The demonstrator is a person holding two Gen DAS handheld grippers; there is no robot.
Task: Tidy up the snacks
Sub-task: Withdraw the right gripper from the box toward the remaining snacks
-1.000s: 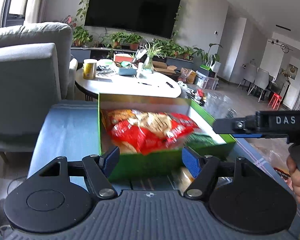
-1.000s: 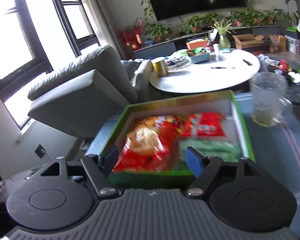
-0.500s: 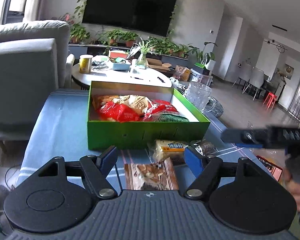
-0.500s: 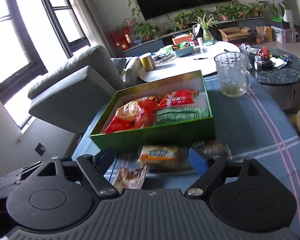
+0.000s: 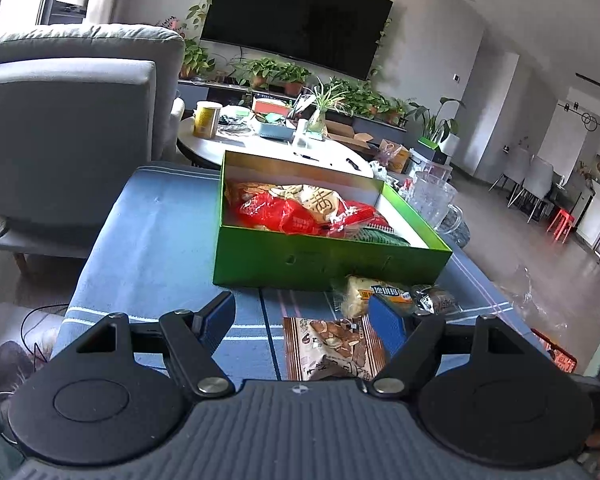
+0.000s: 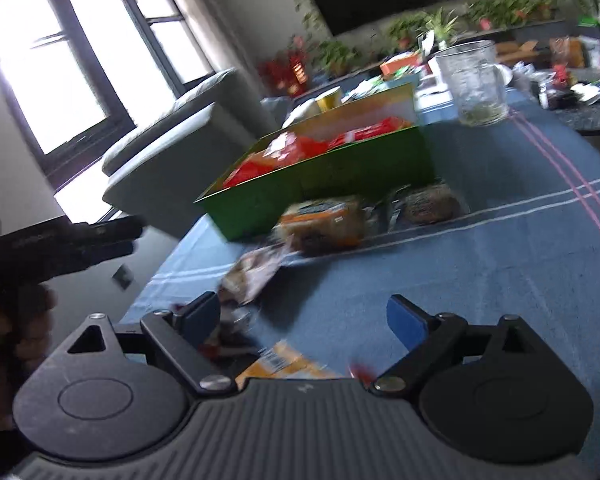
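While both views look forward across a desk (image 5: 152,236) covered in blue striped cloth, the left gripper (image 5: 302,322) hangs low over the near edge with its blue-padded fingers spread wide and nothing between them. Just ahead of it, partly under its right finger, lies a brown rectangular snack packet printed with nuts (image 5: 332,346). Slightly farther ahead and to the right sit a pale wrapped cake with an orange label (image 5: 370,294) and a small dark wrapped cake (image 5: 436,300), both just in front of an open green cardboard box (image 5: 324,258). Inside the box are red and orange snack bags (image 5: 300,210) with a green packet at the right end. Beyond the box's far right corner stands a clear glass mug (image 5: 432,198).

The right gripper (image 6: 304,320) is tilted and its view is blurred; its fingers are also spread wide and hold nothing. Directly below it lies an orange packet (image 6: 284,364), with the nut packet ahead to its left and the green box farther ahead. At the far left of that view the left gripper's black body shows, held in a hand (image 6: 4,320).
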